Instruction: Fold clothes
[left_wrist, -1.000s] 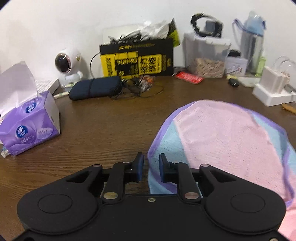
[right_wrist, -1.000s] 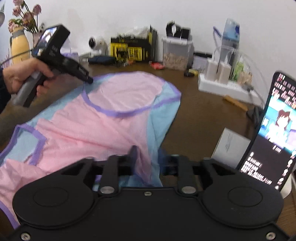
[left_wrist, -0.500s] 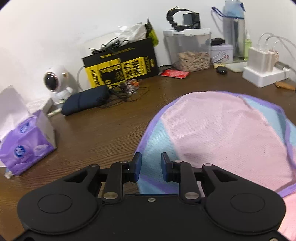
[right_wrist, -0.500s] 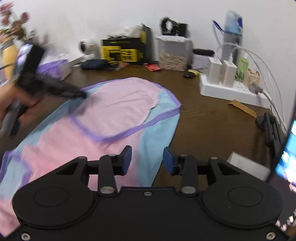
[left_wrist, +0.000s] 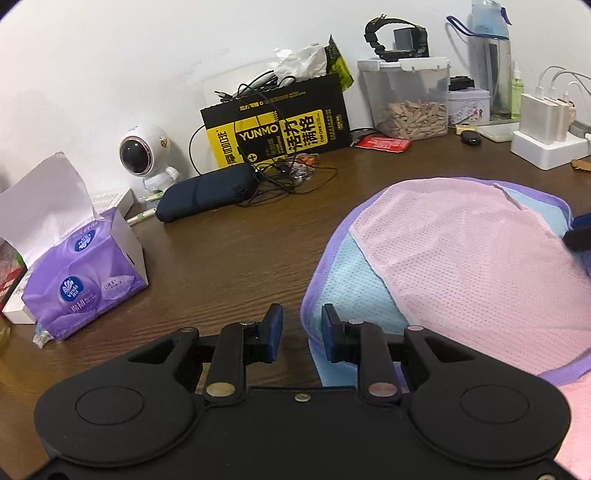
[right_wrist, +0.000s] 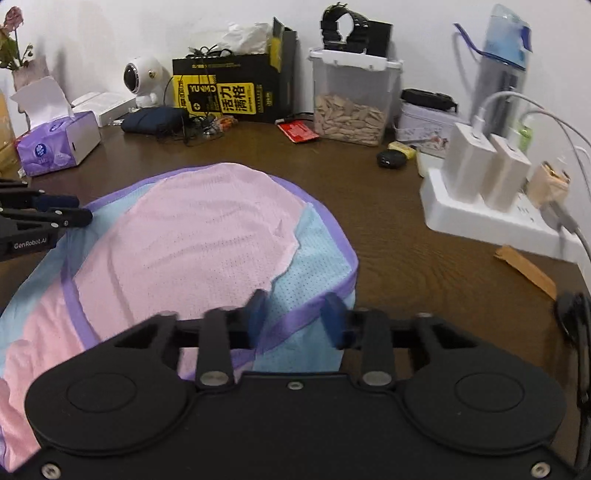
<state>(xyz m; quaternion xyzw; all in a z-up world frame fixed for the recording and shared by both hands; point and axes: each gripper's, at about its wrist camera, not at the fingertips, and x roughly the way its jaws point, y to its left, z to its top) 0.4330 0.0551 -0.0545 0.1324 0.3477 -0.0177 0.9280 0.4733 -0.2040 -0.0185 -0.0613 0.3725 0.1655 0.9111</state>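
Observation:
A pink and light-blue mesh garment (left_wrist: 461, 258) with purple hems lies spread on the brown table (left_wrist: 221, 266). My left gripper (left_wrist: 302, 332) sits at the garment's left edge. Its jaws stand a little apart, the purple hem lies in the gap, and the pads do not press on it. In the right wrist view, the garment (right_wrist: 192, 236) fills the middle and the left gripper (right_wrist: 83, 216) shows at its far left. My right gripper (right_wrist: 293, 317) is over the right hem. Its blurred jaws stand apart and are closing around the purple hem and blue cloth.
A purple tissue box (left_wrist: 81, 280) stands at the left. Along the wall are a white round camera (left_wrist: 144, 155), a dark pouch (left_wrist: 210, 192), a black-and-yellow box (left_wrist: 280, 129) and a clear container (left_wrist: 410, 99). A power strip with chargers (right_wrist: 487, 206) sits right of the garment.
My right gripper let go of the cloth, swung right across the garment and now straddles its right hem. The left gripper stayed at the left edge, with its view slightly rolled.

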